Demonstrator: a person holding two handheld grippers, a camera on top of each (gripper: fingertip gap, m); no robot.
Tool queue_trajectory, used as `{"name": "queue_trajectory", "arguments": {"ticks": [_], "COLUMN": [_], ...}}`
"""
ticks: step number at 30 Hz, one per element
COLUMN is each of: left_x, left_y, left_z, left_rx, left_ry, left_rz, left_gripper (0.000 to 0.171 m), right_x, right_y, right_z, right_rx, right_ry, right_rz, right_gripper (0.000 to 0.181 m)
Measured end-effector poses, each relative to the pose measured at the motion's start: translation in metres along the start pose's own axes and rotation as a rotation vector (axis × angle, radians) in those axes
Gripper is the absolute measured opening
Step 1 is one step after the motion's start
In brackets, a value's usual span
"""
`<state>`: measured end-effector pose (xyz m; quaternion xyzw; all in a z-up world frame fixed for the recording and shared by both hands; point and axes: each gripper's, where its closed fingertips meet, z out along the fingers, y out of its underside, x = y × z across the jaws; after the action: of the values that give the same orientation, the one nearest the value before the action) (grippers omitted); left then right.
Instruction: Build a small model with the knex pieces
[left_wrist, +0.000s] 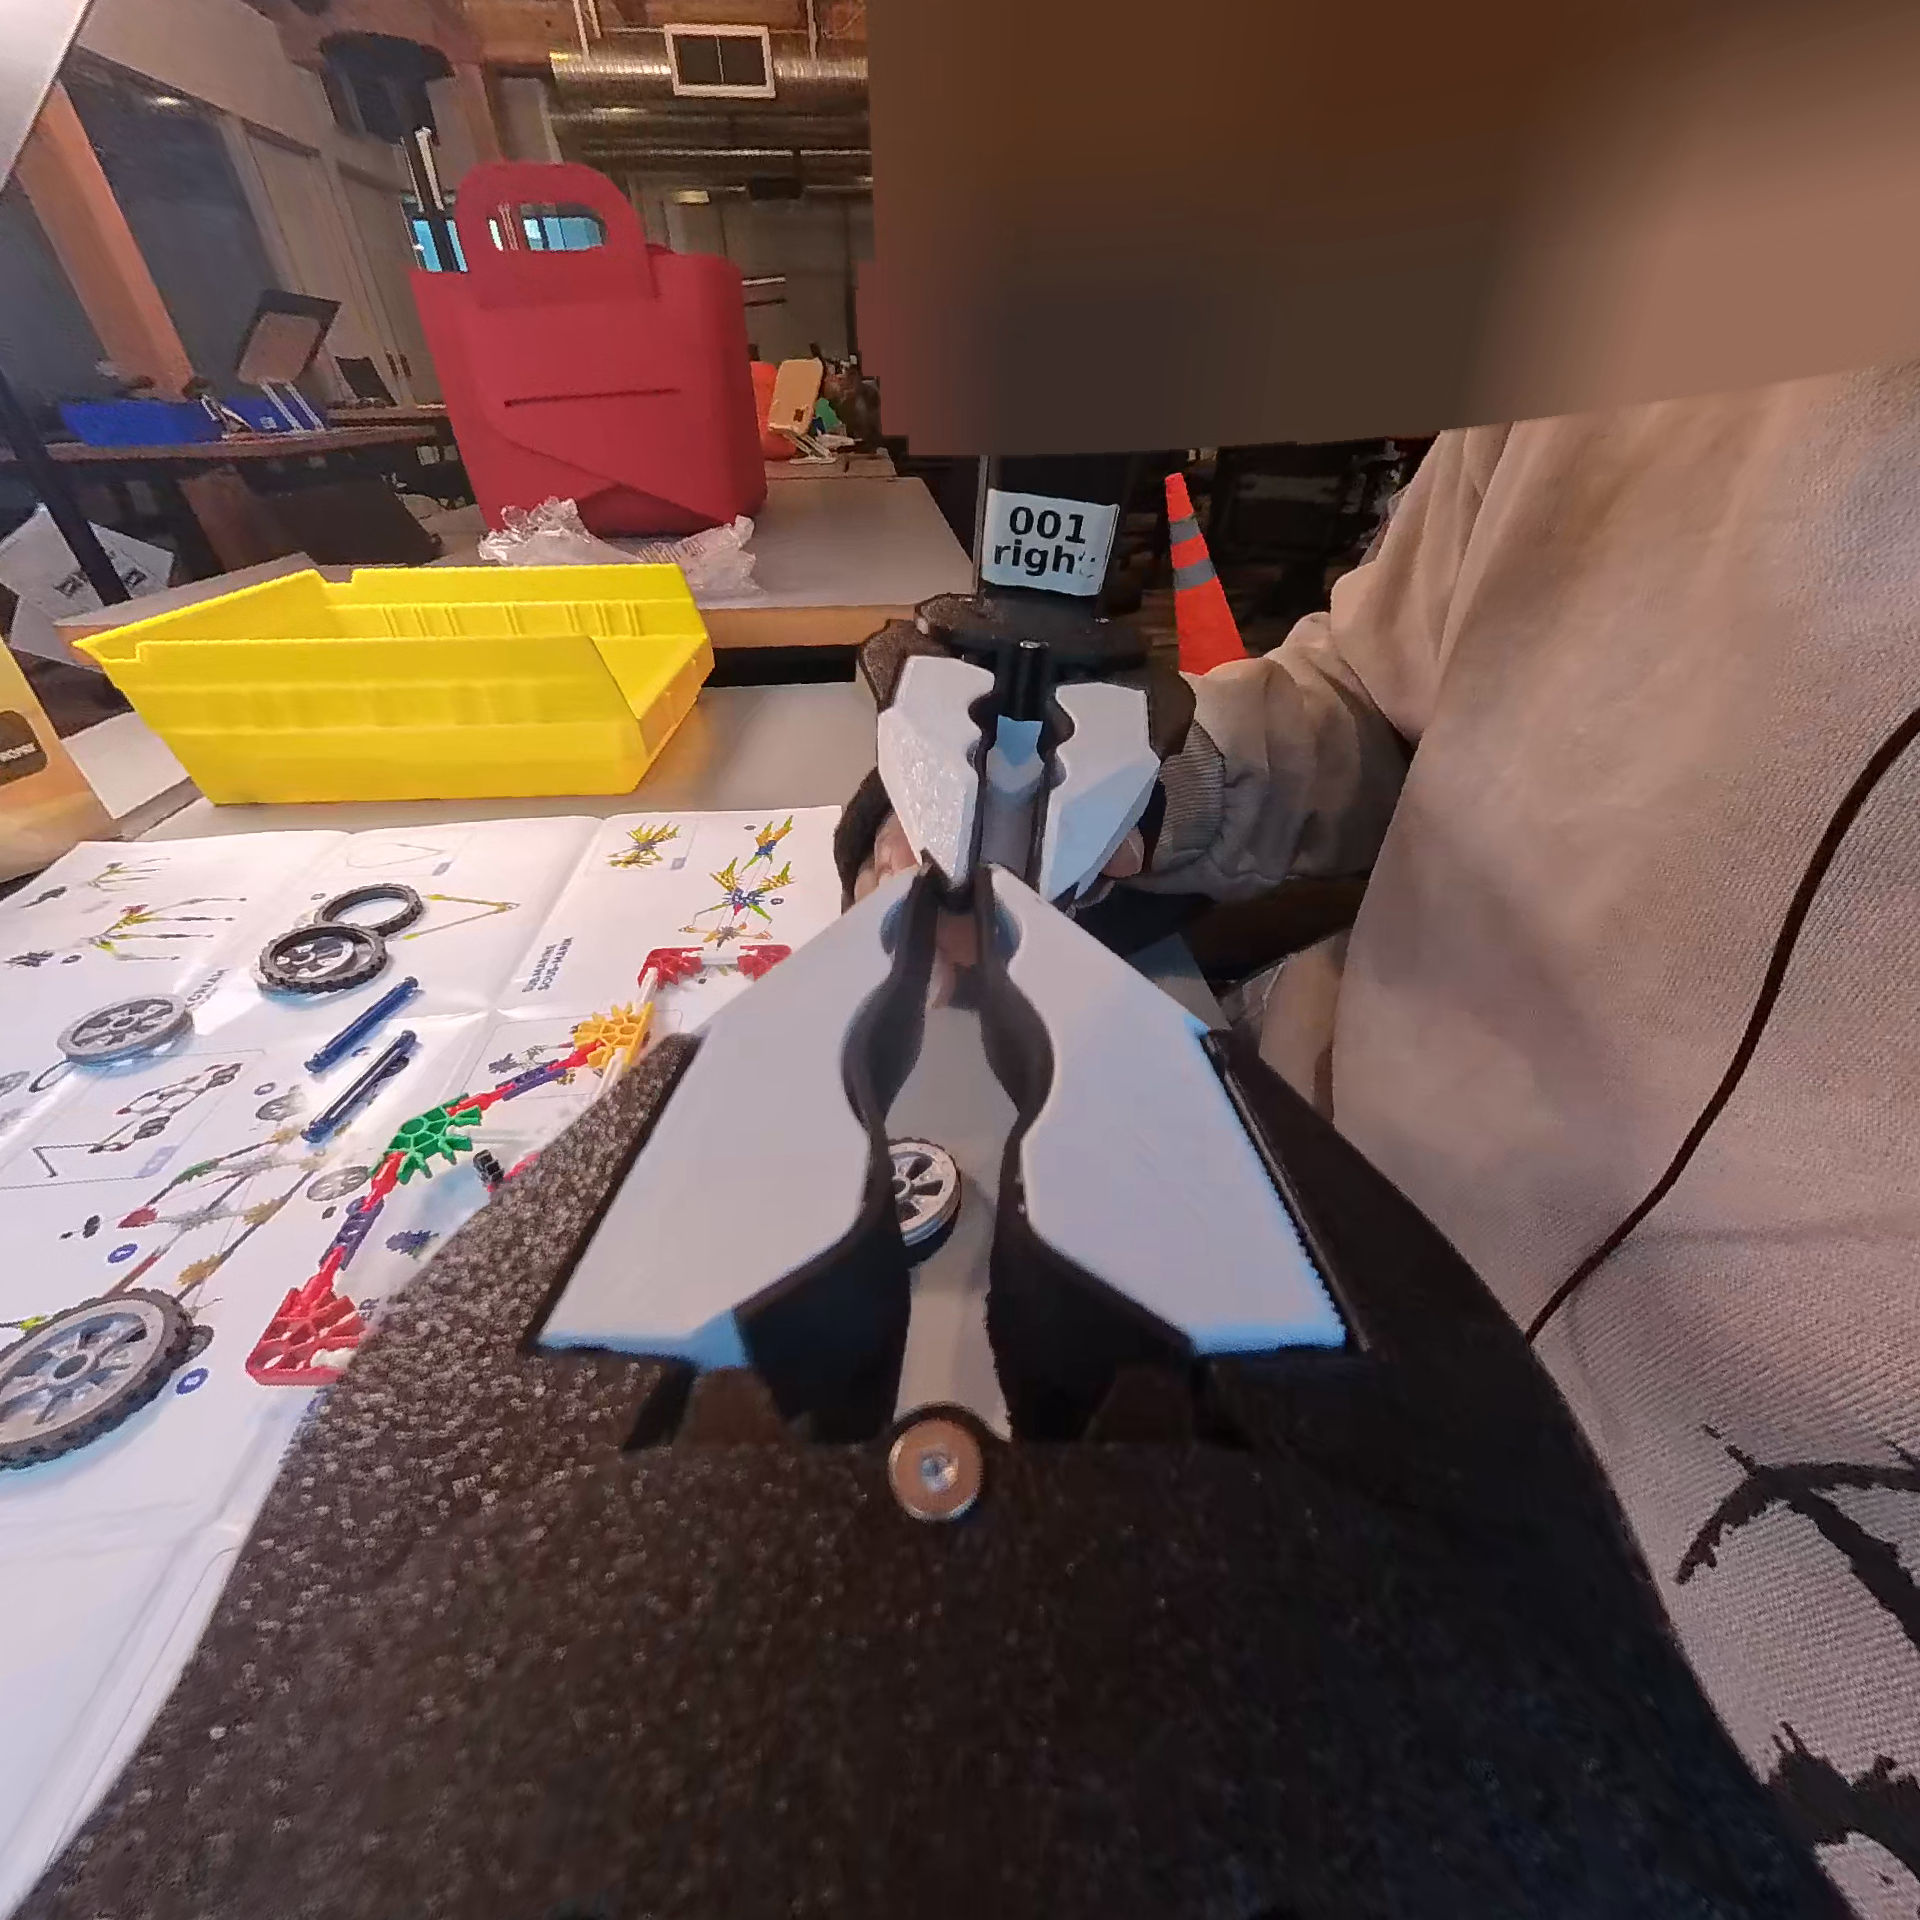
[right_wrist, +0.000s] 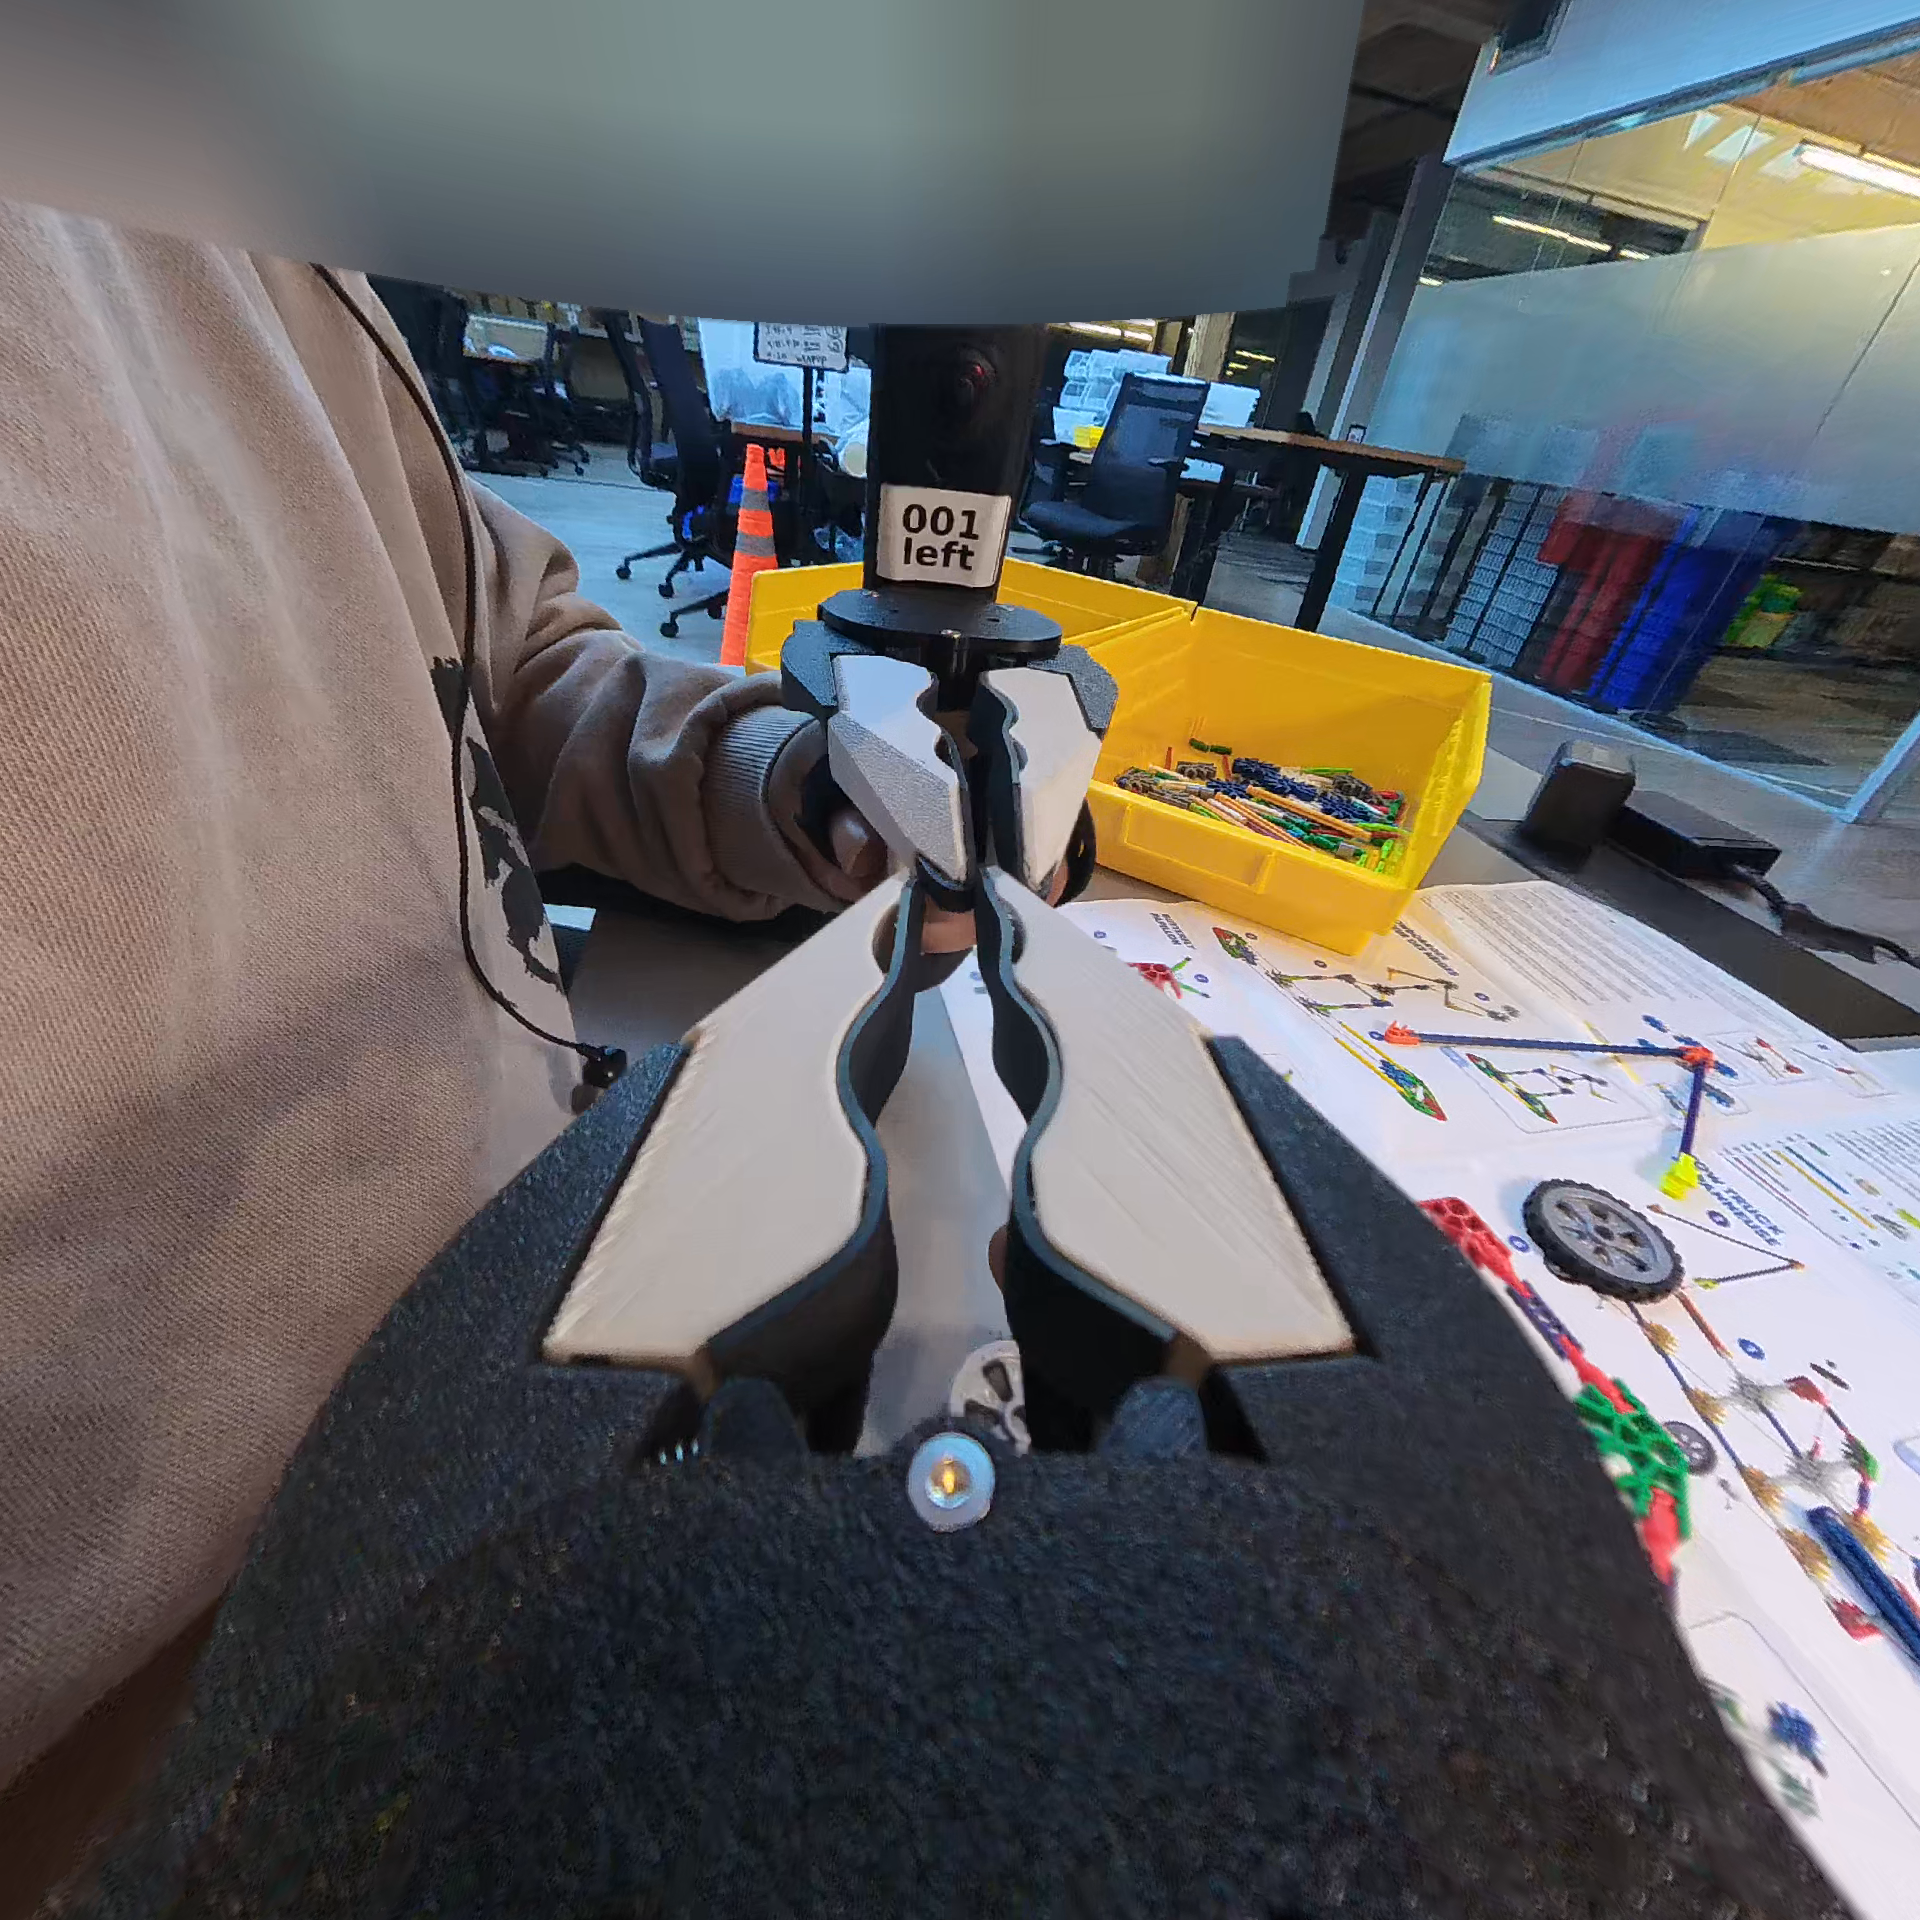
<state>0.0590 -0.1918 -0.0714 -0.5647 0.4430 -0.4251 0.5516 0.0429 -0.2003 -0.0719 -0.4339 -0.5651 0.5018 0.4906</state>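
**A:** The left gripper (left_wrist: 951, 920) has its fingers drawn narrow, the tips all but meeting at 12 o'clock from its own camera.

**B:** The right gripper (right_wrist: 951, 914) is the same, pinched in tight and nose to nose with the other one. A small dark piece (right_wrist: 940, 896) sits where the four tips meet.

**A:** It is too small and shadowed to name. Which pair actually clamps it cannot be told.

**B:** Through the left gripper's gap a grey spoked wheel (left_wrist: 923, 1190) peeks out, half covered by the fingers.

**A:** Out at 9 o'clock in the left wrist view lies the instruction sheet (left_wrist: 312, 1039). On it is a rod-and-connector model (left_wrist: 436, 1132), its lower end hidden under the gripper body.

**B:** At 8 o'clock a large tyre (left_wrist: 73, 1371) is cut off by the frame edge.

**A:** At 10 o'clock there is a yellow bin (left_wrist: 416, 675), with a red bag (left_wrist: 603, 395) behind it.

**B:** In the right wrist view, another yellow bin holding coloured rods (right_wrist: 1278, 727) sits at 2 o'clock. An orange cone (right_wrist: 750, 551) stands at 11, partly behind the person's beige sleeve (right_wrist: 644, 748).
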Motion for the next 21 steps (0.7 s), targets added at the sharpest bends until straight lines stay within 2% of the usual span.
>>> {"name": "queue_trajectory", "arguments": {"ticks": [4,7,10,12,15,18,21], "left_x": [-0.005,-0.012,-0.026,-0.028,-0.023,-0.023,-0.022], "left_y": [0.006,0.029,0.052,0.068,0.092,0.108,0.113], "left_z": [0.001,0.001,-0.003,-0.002,0.004,0.008,0.010], "left_rx": [-0.023,-0.135,-0.266,-0.350,-0.462,-0.552,-0.582], "left_ry": [0.010,0.031,-0.052,-0.061,-0.038,-0.045,-0.050], "left_rz": [-0.037,-0.041,0.033,0.027,-0.016,-0.023,-0.059], "left_gripper": [0.004,0.005,0.011,0.013,0.019,0.019,0.019], "right_x": [0.001,0.001,0.008,0.021,0.015,0.017,0.019], "right_y": [0.006,0.032,0.049,0.074,0.107,0.121,0.129], "right_z": [-0.001,-0.001,-0.015,-0.035,-0.059,-0.056,-0.048], "right_rx": [-0.013,-0.156,-0.288,-0.485,-0.748,-0.810,-0.831], "right_ry": [0.010,0.002,0.015,0.051,-0.006,0.005,0.001], "right_rz": [0.015,-0.001,0.031,0.059,0.157,0.174,0.228], "right_gripper": [0.017,0.030,0.031,0.031,0.045,0.040,0.041]}}
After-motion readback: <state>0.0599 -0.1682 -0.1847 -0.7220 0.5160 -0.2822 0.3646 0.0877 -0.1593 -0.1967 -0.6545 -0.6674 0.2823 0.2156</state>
